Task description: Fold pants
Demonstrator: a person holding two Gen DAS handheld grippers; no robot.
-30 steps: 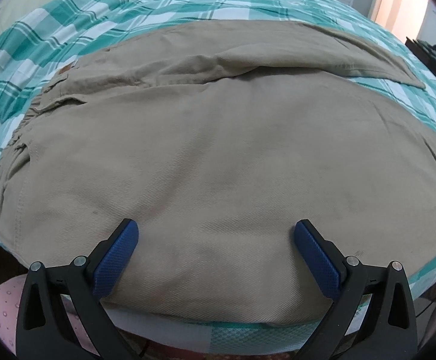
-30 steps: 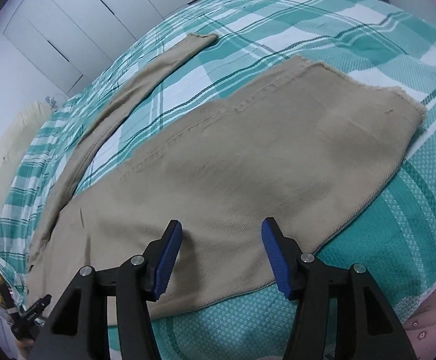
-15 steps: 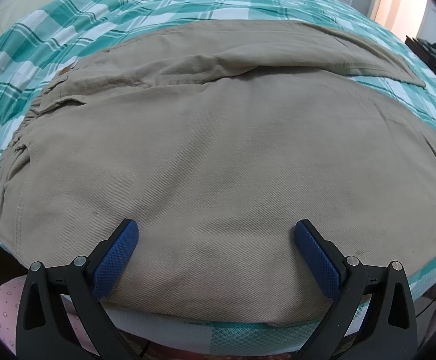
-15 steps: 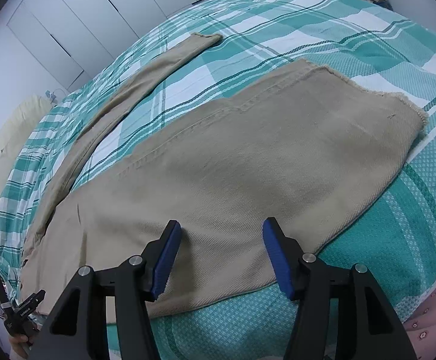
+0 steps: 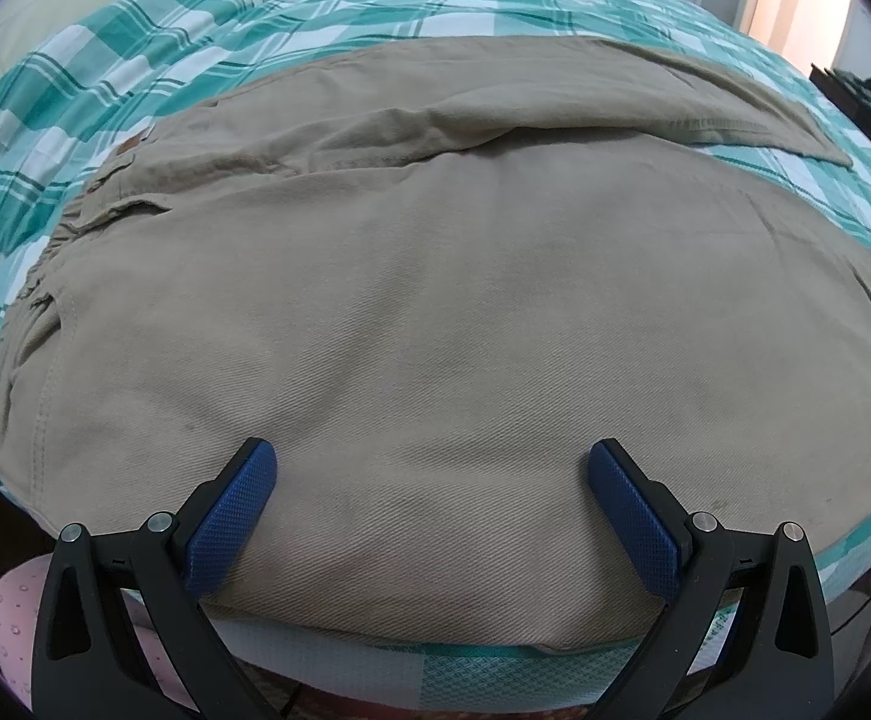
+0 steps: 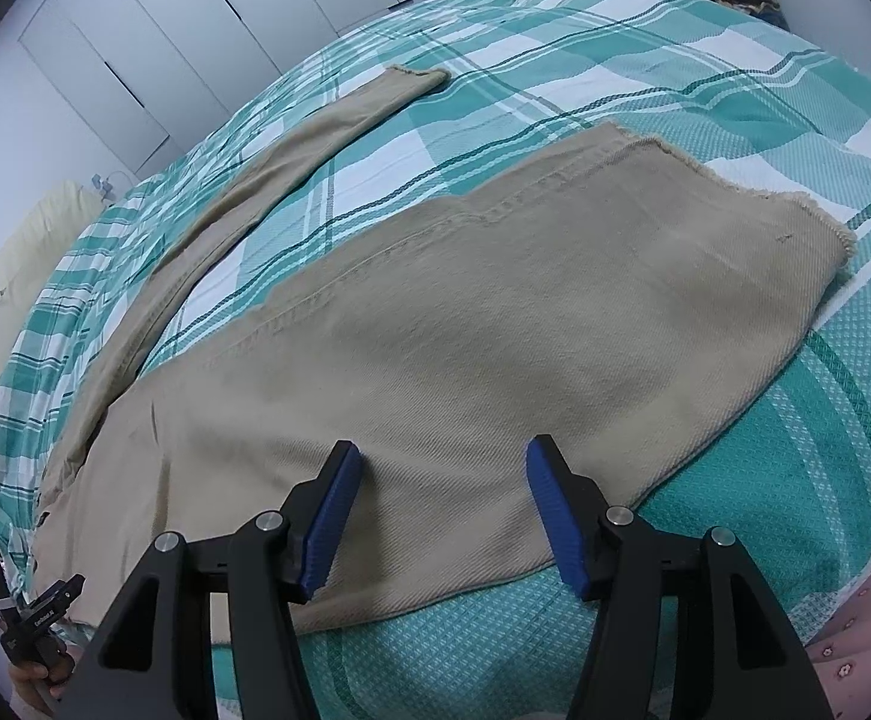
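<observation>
Pants: khaki twill cotton pants [image 5: 447,312] lie spread flat on the bed, waistband toward its left edge, legs running off to the right; the near side of the seat reaches the bed's near edge.
Near leg: the nearer khaki trouser leg [image 6: 495,324] lies flat along the near edge, its frayed hem [image 6: 765,195] toward the right end of the bed.
Far leg: the farther khaki trouser leg [image 6: 291,150] angles away from the near one (checked cloth shows between them) and ends well apart from the near hem.
Bed cover: teal-and-white checked woven bedspread [image 5: 207,54] under everything.
Left gripper: black two-finger gripper with blue textured pads [image 5: 432,498], fingers spread wide with nothing between them, over the seat of the pants at the near edge; whether the tips touch the cloth cannot be told.
Right gripper: matching black gripper with blue pads [image 6: 441,504], fingers apart and empty, over the near leg's lower border by the near edge.
Background: white panelled wardrobe doors [image 6: 195,42] beyond the bed's far side.
</observation>
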